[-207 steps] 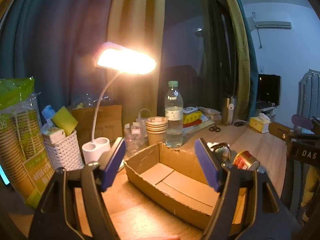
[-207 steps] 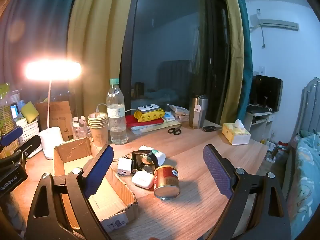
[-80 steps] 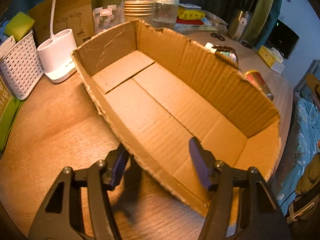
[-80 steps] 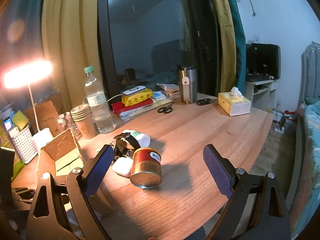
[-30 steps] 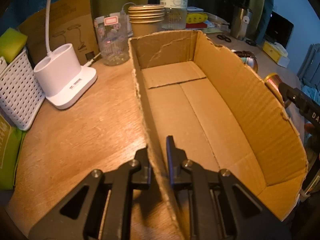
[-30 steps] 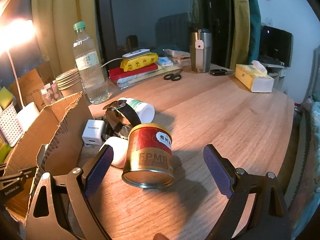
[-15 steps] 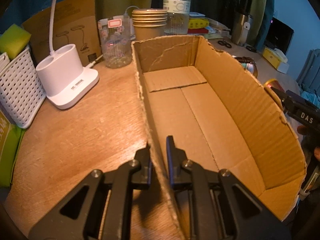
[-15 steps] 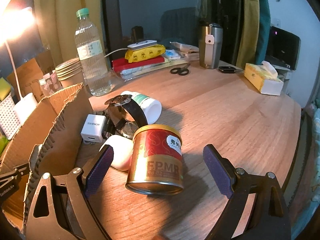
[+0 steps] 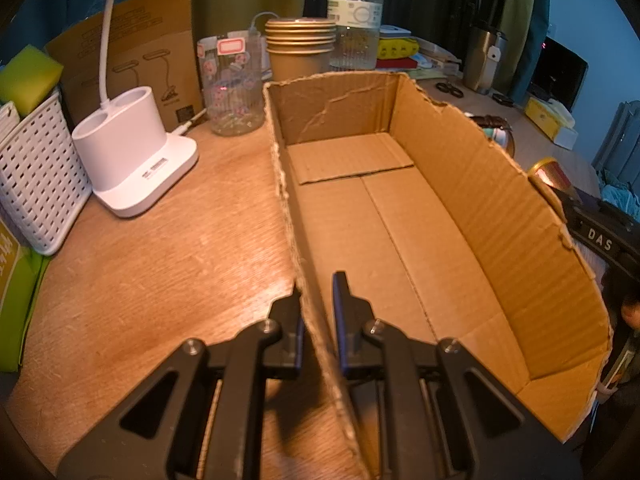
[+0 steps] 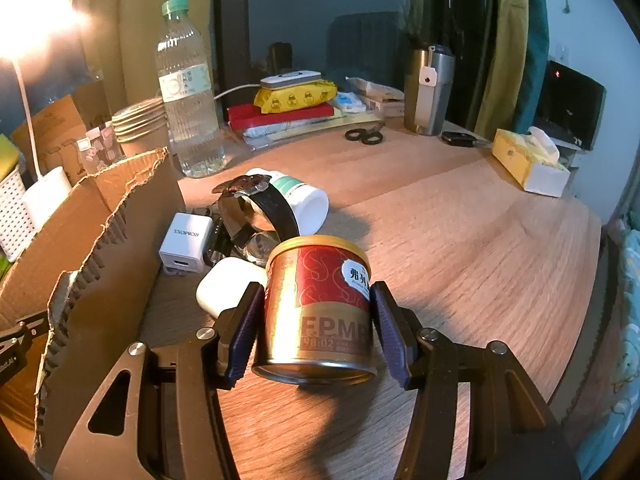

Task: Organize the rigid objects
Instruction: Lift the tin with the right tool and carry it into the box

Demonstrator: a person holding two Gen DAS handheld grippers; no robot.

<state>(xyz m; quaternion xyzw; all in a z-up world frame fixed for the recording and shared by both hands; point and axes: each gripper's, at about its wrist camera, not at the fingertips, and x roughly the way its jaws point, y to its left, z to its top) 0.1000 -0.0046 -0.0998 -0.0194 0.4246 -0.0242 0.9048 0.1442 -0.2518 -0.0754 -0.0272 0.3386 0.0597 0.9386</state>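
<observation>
R gripper (image 10: 318, 320) jaws, wide apart 0.5 s ago, have just been closing & now flank the red/gold tin (image 10: 318, 304) at lower centre, pads at its sides. L gripper (image 9: 318, 312) unchanged, clamped on cardboard box (image 9: 500, 216) wall, bottom centre.

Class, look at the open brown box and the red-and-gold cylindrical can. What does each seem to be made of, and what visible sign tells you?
Open brown box: corrugated cardboard, matte; ribbed walls and ragged torn top edges show it.

Red-and-gold cylindrical can: probably metal with a glossy printed finish; it shines, and a rolled rim rings its bottom. A foil-covered paper body cannot be ruled out.
</observation>
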